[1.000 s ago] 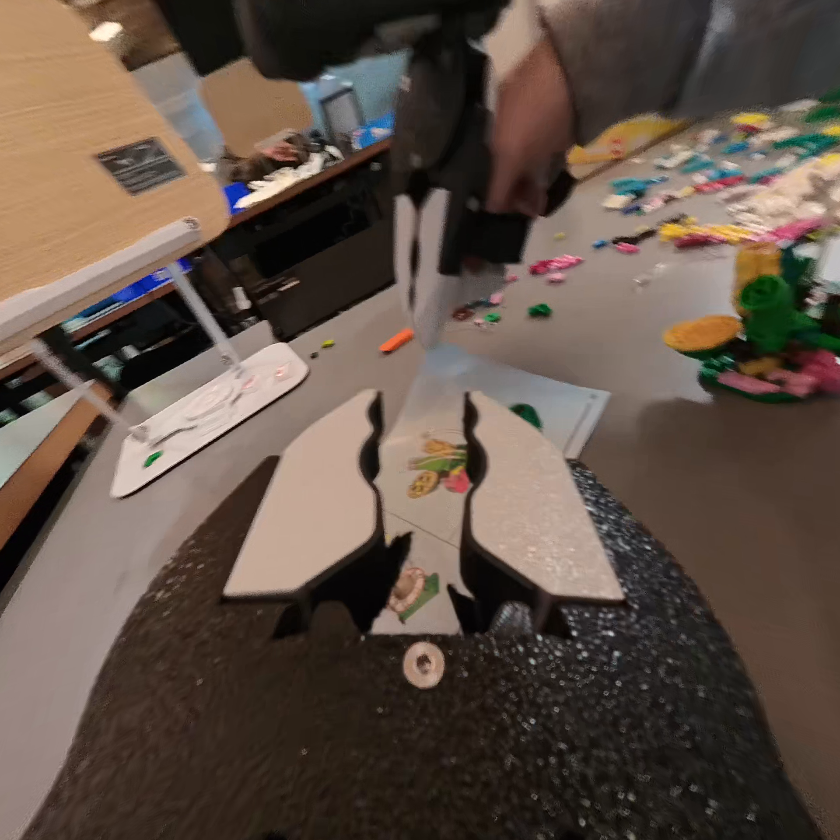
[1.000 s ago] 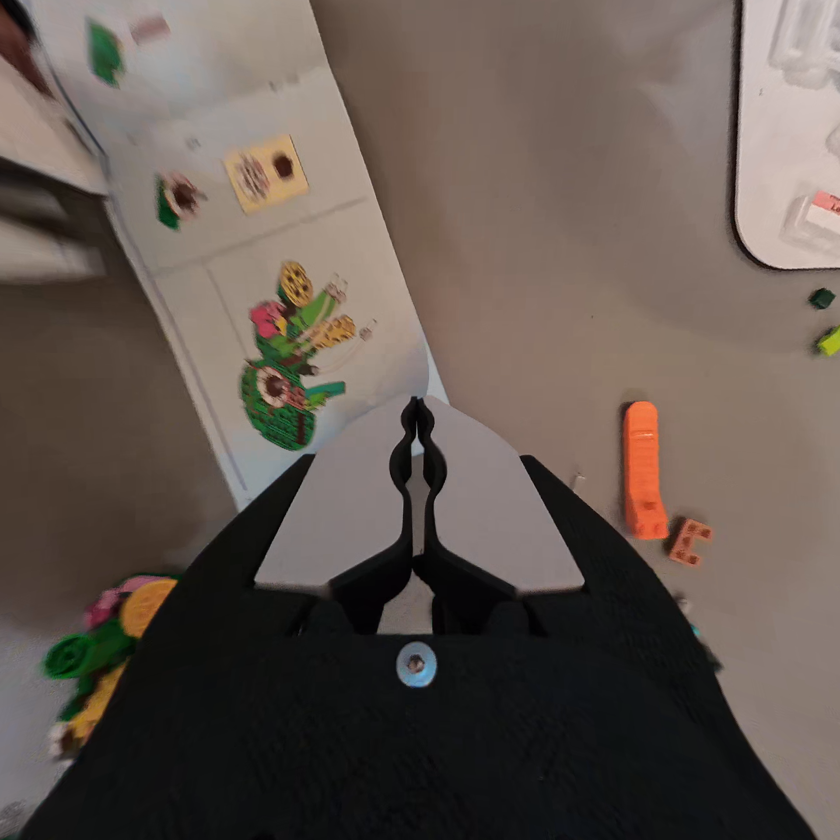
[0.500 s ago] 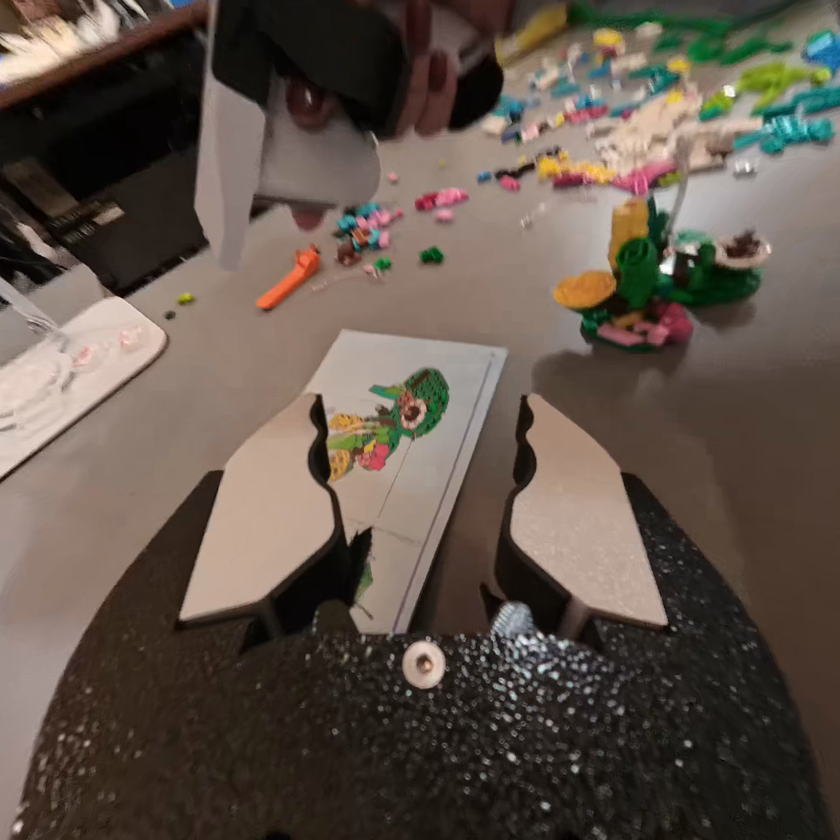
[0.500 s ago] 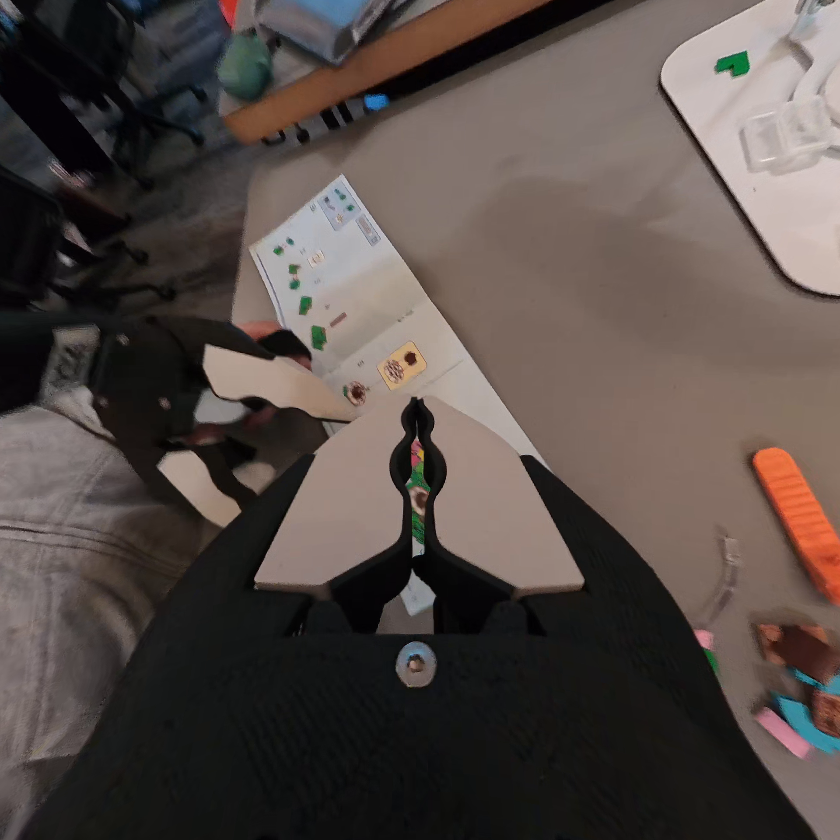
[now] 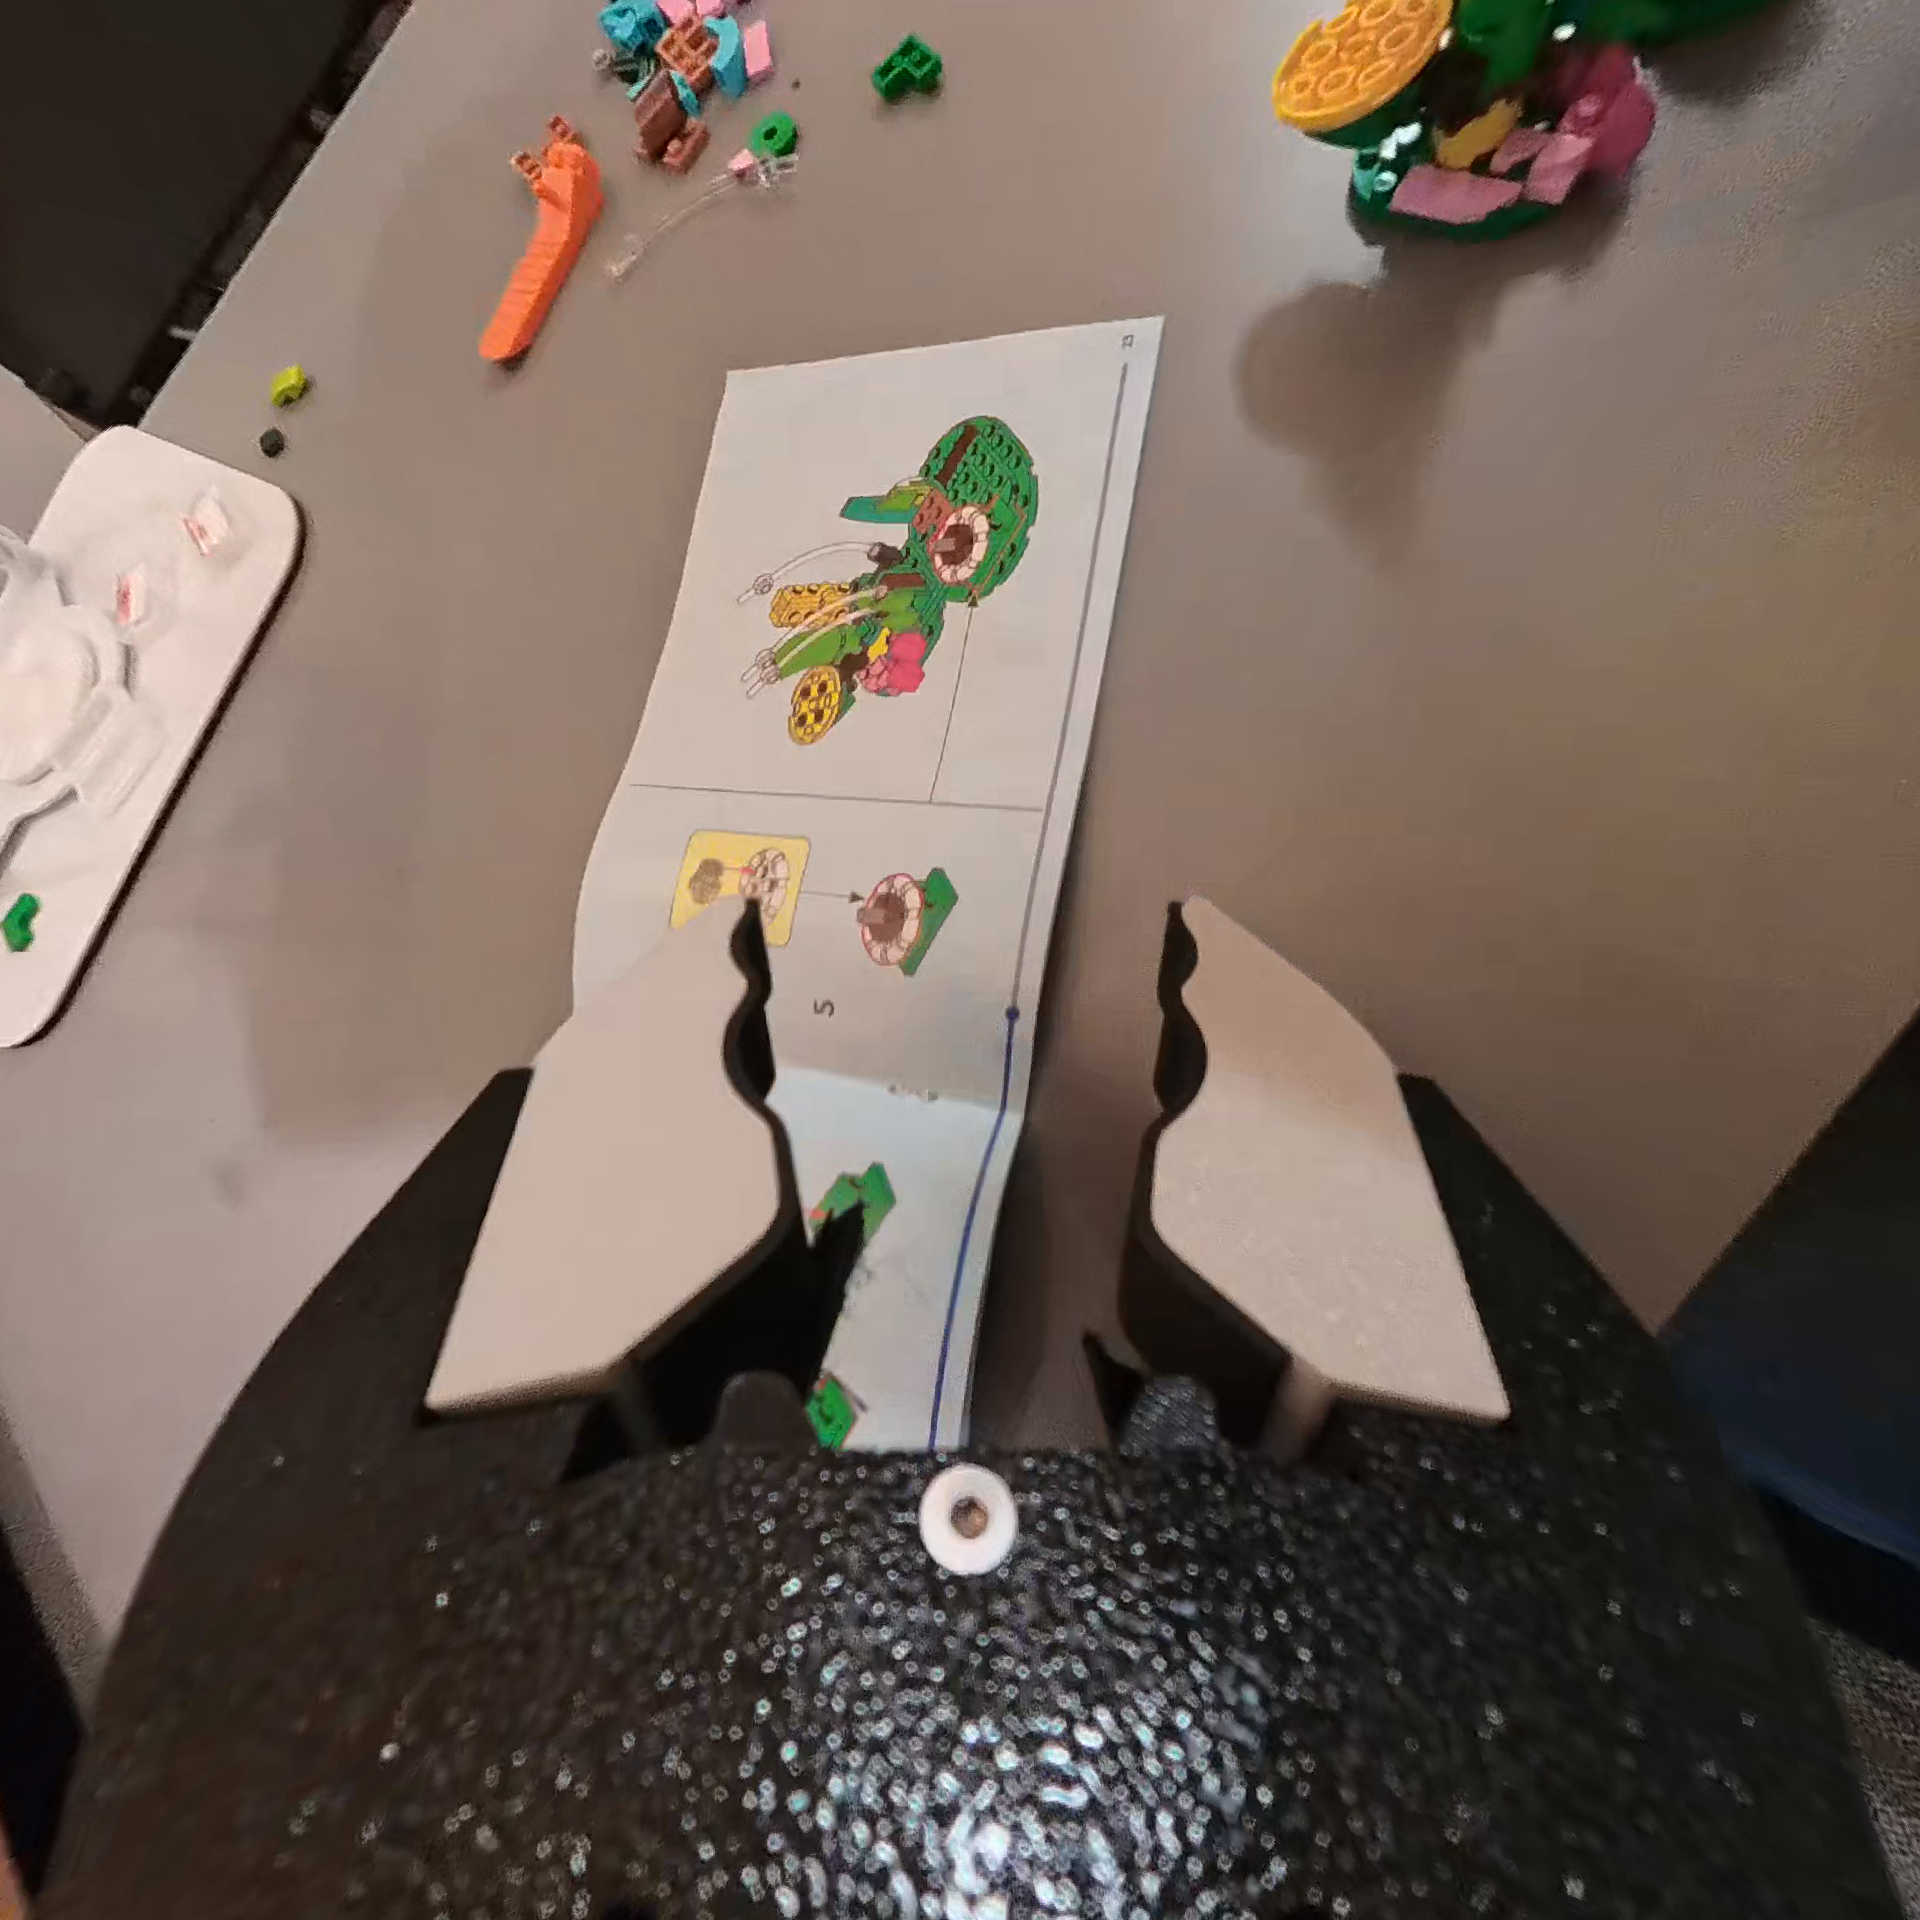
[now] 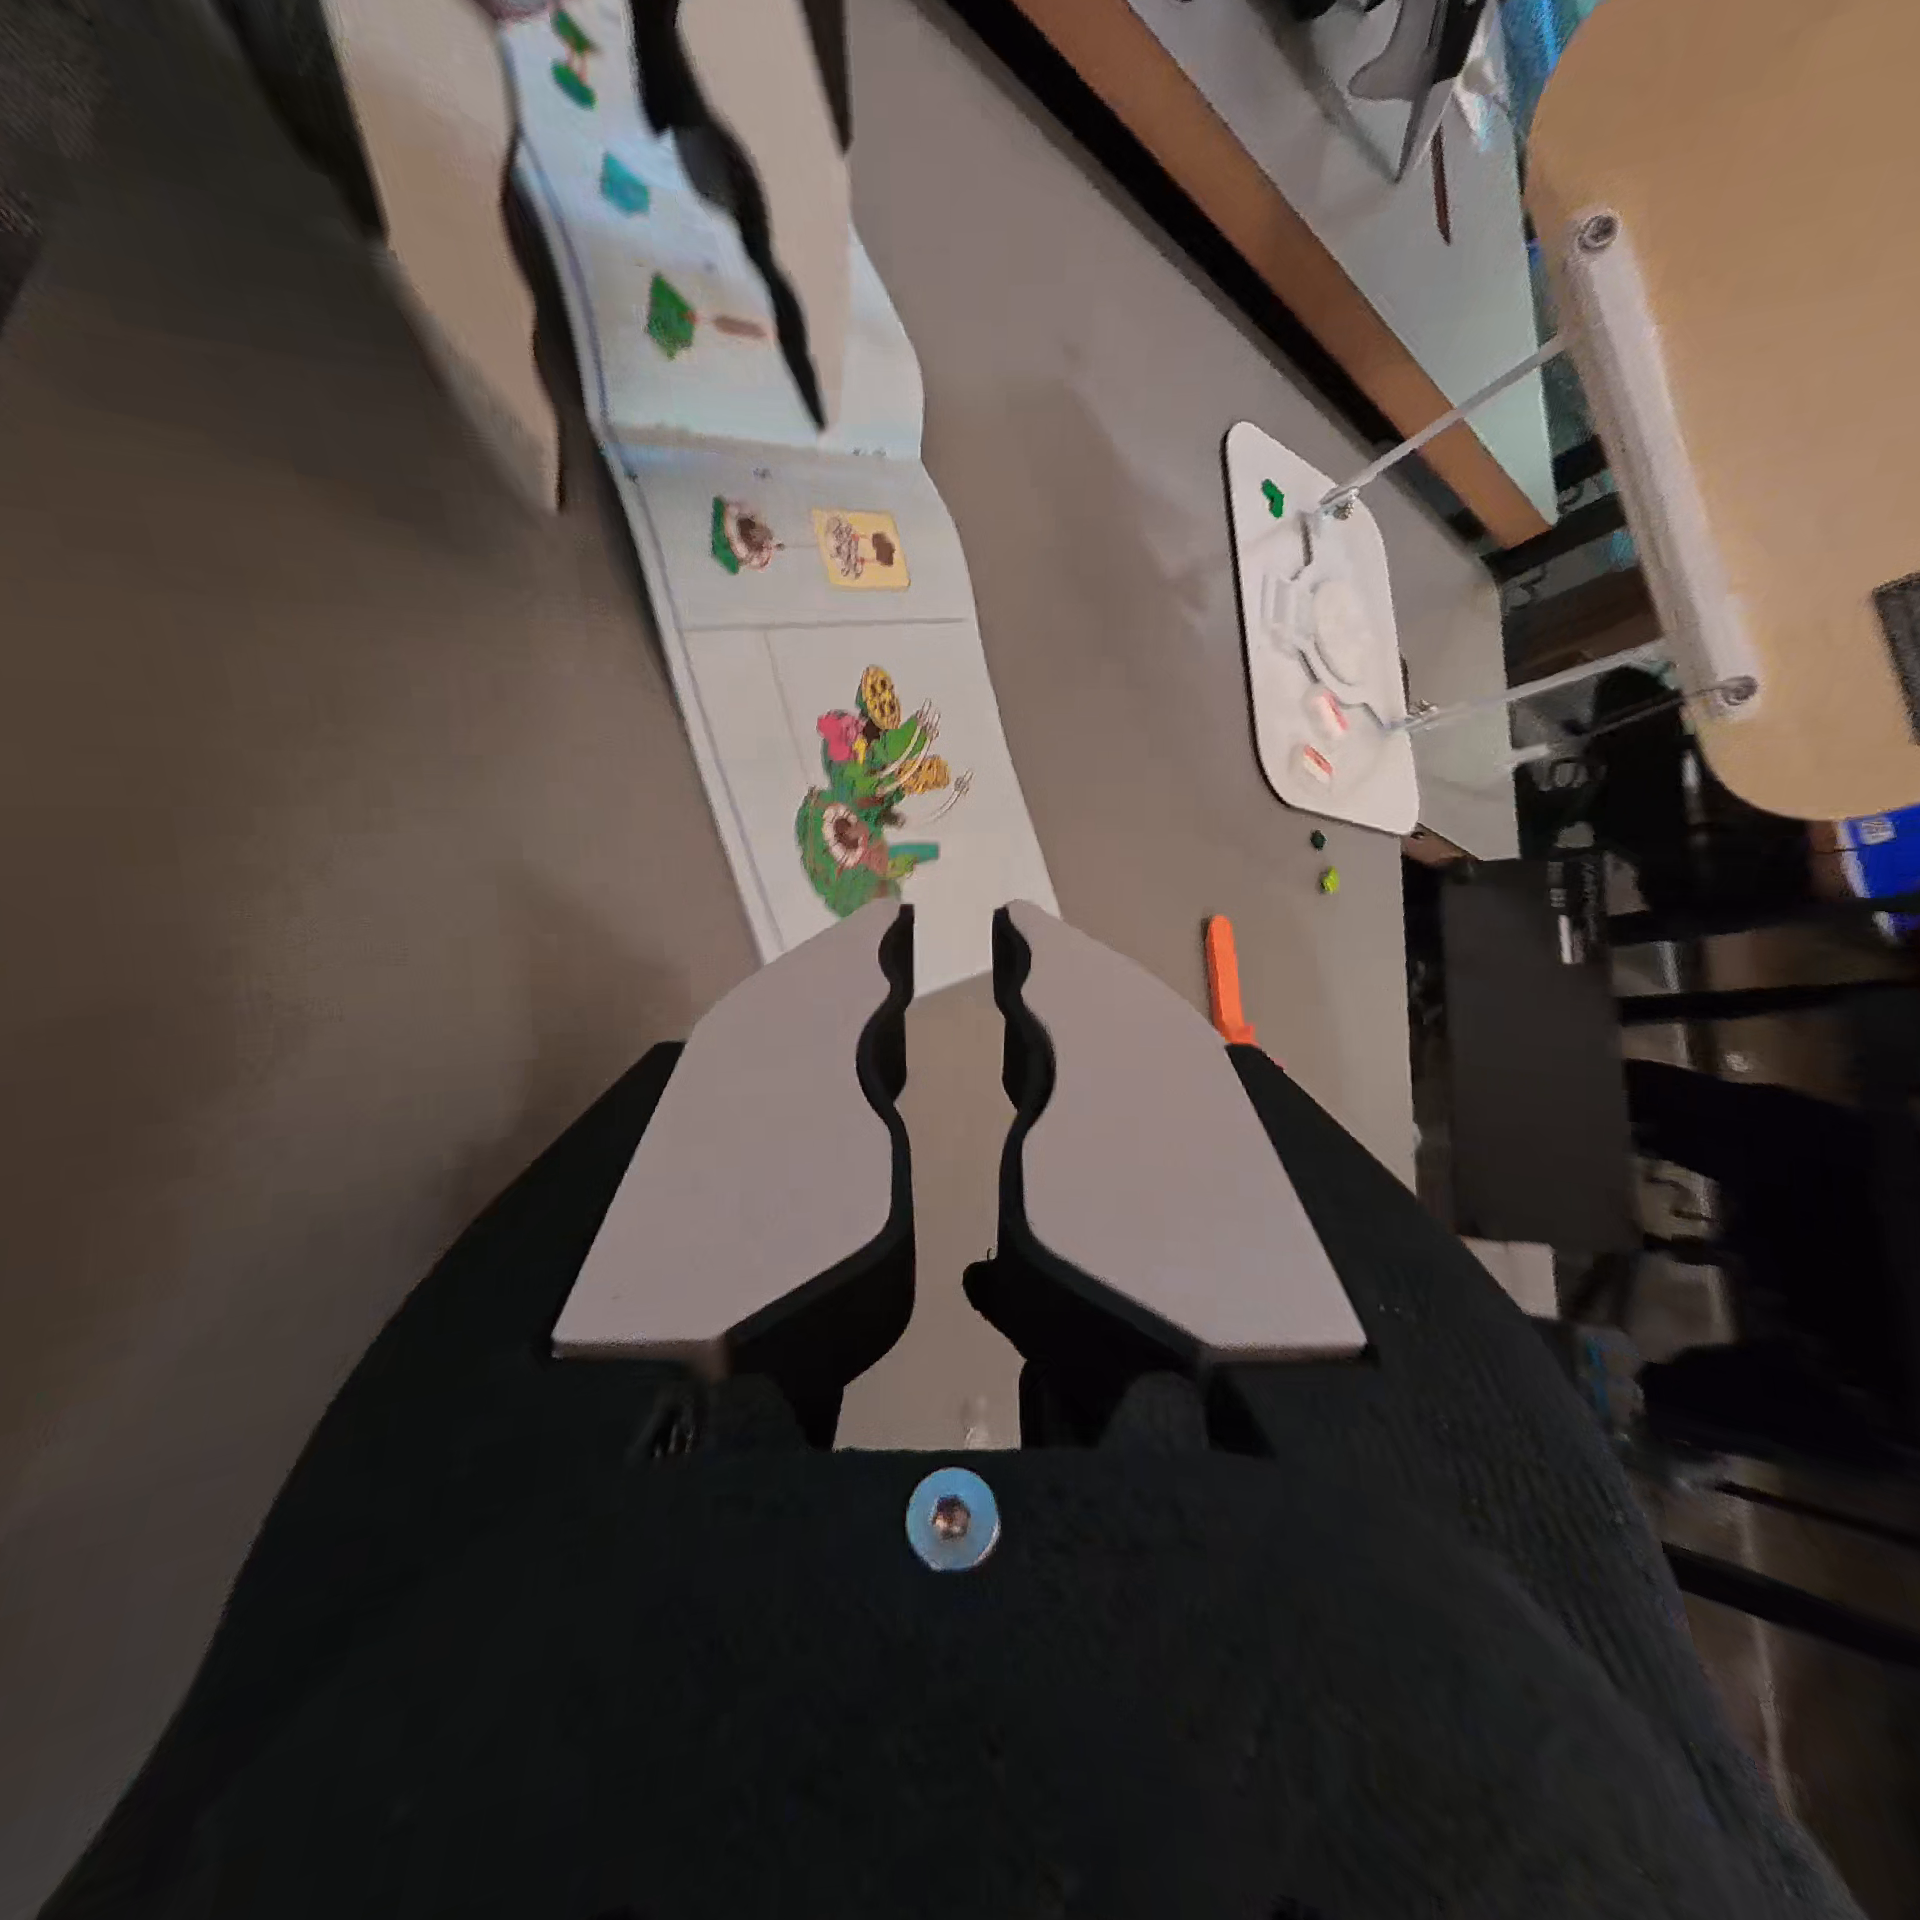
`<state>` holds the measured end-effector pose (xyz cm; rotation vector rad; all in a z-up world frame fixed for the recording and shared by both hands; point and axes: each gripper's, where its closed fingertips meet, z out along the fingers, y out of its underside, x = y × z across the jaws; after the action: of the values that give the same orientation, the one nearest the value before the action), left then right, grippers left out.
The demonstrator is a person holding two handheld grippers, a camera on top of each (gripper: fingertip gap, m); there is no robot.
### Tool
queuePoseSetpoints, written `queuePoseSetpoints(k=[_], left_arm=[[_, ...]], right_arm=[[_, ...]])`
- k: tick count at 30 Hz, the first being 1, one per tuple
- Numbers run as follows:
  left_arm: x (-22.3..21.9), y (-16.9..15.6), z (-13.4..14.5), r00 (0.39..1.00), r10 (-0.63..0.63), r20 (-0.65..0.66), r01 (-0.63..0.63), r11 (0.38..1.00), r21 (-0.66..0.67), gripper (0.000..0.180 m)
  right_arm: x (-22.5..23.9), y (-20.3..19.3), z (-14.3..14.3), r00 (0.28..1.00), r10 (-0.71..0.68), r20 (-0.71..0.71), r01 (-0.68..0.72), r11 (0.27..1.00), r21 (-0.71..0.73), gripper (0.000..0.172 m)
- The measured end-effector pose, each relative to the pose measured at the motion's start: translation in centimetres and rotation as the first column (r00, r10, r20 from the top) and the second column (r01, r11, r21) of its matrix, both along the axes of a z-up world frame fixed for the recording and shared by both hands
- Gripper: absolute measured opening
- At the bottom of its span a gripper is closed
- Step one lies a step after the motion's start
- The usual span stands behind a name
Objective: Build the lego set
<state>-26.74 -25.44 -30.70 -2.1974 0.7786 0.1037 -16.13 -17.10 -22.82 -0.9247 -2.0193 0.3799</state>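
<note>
An open instruction booklet with coloured build pictures lies flat on the grey table. My left gripper is open wide and empty, just over the booklet's near end; its left finger overlaps the page's left edge. My right gripper has its jaws a little apart with nothing between the pads, at the booklet's opposite end. The left gripper also shows in the right wrist view, at the booklet's far end.
An orange brick separator and loose small bricks lie beyond the booklet. A green, yellow and pink flower model stands at the far right. A white stand base sits left. The table edge runs close on the right. Left tips to right tips: about 15 cm.
My left gripper opened wide and tilted down over the booklet. My right gripper, shut before, parted its jaws a little and swung to look along the booklet, which now lies flat.
</note>
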Motion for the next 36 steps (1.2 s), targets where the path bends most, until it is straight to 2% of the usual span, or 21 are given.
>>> queuePoseSetpoints(k=[6,9,16,21,26,31,36], left_arm=[[-1.4,-0.4,-1.4,0.98,0.002,-0.201,-0.005,1.0,-0.016,0.066],[-1.4,0.2,-2.3,0.98,0.021,-0.2,-0.026,0.999,-0.023,0.062],[-2.4,0.9,-2.2,0.983,0.096,-0.154,-0.092,0.995,0.028,0.063],[-3.7,1.2,-0.7,0.965,0.178,-0.194,-0.153,0.978,0.139,0.049],[-4.3,1.5,0.2,0.962,0.235,-0.142,-0.207,0.961,0.185,0.042],[-2.6,1.9,-0.5,0.985,0.146,-0.089,-0.134,0.983,0.128,0.044],[-2.3,2.8,-1.5,0.984,0.103,-0.143,-0.094,0.993,0.067,0.051]], right_arm=[[4.2,-1.3,-1.1,0.999,-0.029,-0.03,0.028,0.999,-0.02,0.012],[5.0,-1.5,-1.3,0.999,-0.04,-0.033,0.039,0.999,-0.032,0.012],[5.6,-2.4,-1.2,0.998,-0.032,-0.056,0.027,0.995,-0.094,0.01],[5.6,-2.7,-1.6,0.998,-0.03,-0.049,0.024,0.993,-0.118,0.01],[5.0,-3.1,-2.0,0.999,-0.017,-0.044,0.011,0.992,-0.123,0.01],[4.6,-3.7,-2.2,0.999,0.003,-0.038,-0.007,0.992,-0.128,0.01],[4.4,-4.1,-2.3,0.999,0.013,-0.034,-0.017,0.991,-0.13,0.01]])
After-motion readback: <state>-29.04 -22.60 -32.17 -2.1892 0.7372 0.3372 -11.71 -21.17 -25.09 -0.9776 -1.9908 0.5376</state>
